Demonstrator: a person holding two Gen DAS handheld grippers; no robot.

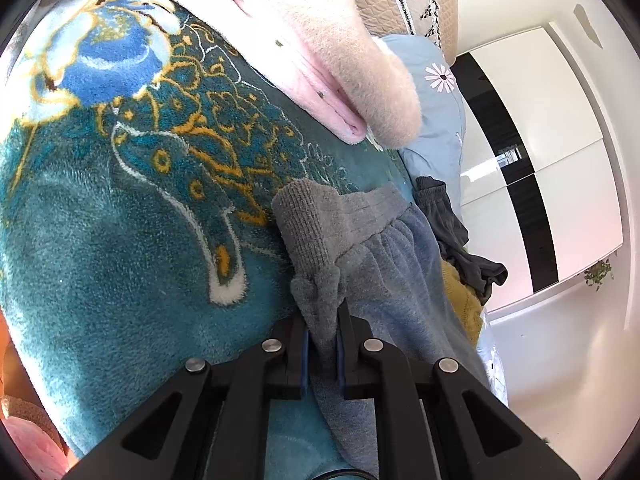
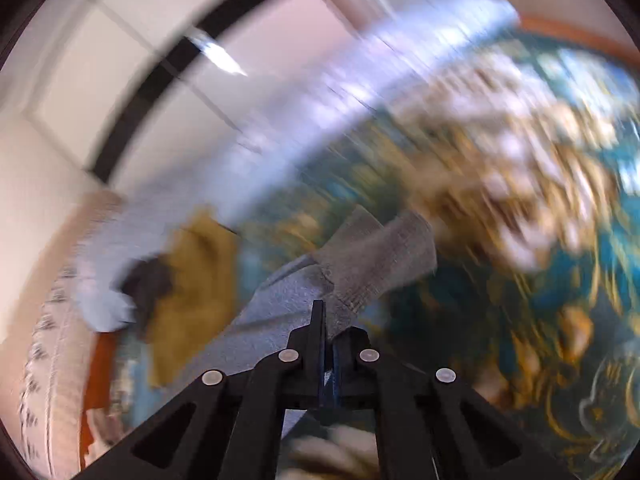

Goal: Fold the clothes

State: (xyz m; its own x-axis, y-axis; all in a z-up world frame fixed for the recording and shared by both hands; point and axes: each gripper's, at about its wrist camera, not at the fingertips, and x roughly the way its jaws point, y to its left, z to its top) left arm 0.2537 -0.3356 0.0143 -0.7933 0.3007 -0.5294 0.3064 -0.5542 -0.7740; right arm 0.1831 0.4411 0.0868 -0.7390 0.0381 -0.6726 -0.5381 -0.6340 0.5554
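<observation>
Left tongs [image 1: 323, 344] clamp the ribbed cuff of the grey fleece trousers [image 1: 384, 248], which lie on the teal floral blanket [image 1: 120, 208]. Right tongs [image 2: 326, 344] pinch the same trousers [image 2: 288, 300] near the other cuff; that view is heavily blurred. A pink plush garment [image 1: 288, 28] sits beyond.

Most of the right wrist view is smeared by motion: the patterned blanket [image 2: 520, 184] to the right of the right gripper [image 2: 328, 344] is reduced to streaks, and a mustard cloth [image 2: 192, 288] to its left perhaps overlaps something dark. Whatever is pinched there is hidden between the closed fingers.
</observation>
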